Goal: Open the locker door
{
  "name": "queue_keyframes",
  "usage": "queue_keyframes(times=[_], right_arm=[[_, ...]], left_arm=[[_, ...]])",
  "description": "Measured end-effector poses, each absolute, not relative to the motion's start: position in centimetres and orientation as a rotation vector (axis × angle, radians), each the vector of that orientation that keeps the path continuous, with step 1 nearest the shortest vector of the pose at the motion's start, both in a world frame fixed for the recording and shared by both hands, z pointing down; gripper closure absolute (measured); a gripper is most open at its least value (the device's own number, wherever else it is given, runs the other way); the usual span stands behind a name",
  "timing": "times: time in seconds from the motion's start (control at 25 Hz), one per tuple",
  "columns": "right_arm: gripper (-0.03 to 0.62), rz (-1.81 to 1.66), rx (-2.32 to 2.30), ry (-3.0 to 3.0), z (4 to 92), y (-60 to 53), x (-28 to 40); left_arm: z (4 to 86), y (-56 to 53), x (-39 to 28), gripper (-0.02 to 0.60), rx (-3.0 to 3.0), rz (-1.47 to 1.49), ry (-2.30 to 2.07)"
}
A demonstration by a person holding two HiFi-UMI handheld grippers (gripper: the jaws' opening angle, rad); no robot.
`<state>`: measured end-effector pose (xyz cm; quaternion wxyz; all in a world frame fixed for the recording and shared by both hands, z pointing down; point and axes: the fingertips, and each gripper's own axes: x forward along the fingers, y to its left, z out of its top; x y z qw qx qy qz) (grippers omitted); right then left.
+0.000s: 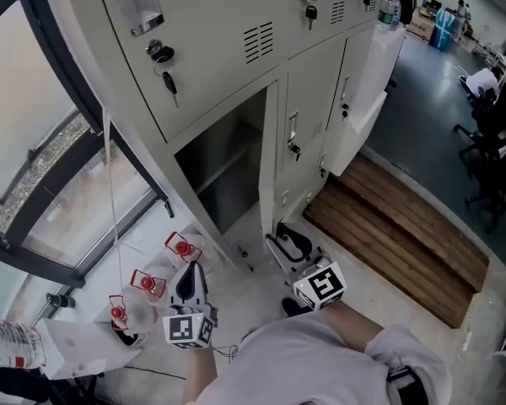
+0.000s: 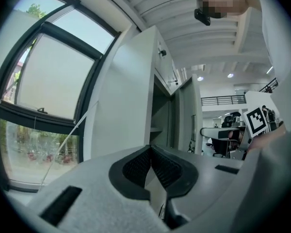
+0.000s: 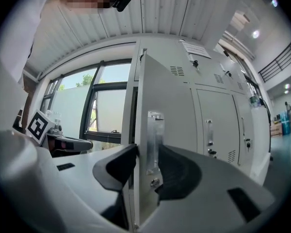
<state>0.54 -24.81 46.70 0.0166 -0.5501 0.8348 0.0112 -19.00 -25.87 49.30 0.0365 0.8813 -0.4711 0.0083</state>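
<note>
The lower left locker door point(image 1: 270, 146) stands swung out, edge-on toward me in the head view, and its grey compartment point(image 1: 223, 171) is open behind it. My right gripper point(image 1: 288, 245) is shut on the door's free edge low down. In the right gripper view, the pads sit on either side of the door point(image 3: 172, 106), by its metal handle strip point(image 3: 154, 140). My left gripper point(image 1: 190, 281) hangs left of the door over the floor, shut on nothing. In the left gripper view, its pads point(image 2: 151, 152) meet at the tips, facing the open compartment point(image 2: 161, 115).
Red-capped plastic items point(image 1: 164, 264) lie on the floor by the window frame point(image 1: 59, 83). A key point(image 1: 169, 83) hangs from the upper locker. Further right another locker door point(image 1: 367, 99) stands open over a wooden step point(image 1: 396, 234). Office chairs point(image 1: 489, 142) stand far right.
</note>
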Motion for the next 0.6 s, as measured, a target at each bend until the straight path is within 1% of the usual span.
queue_keyframes(times=[0.32, 0.6], right_arm=[[0.456, 0.033, -1.828, 2.52, 46.8, -23.0, 4.3], [0.456, 0.017, -1.962, 2.4, 46.9, -21.4, 9.2]], left_arm=[[48.1, -27.3, -14.2, 0.572, 2.816, 0.008, -1.294], [48.3, -27.5, -9.9, 0.572, 2.868, 0.012, -1.169]])
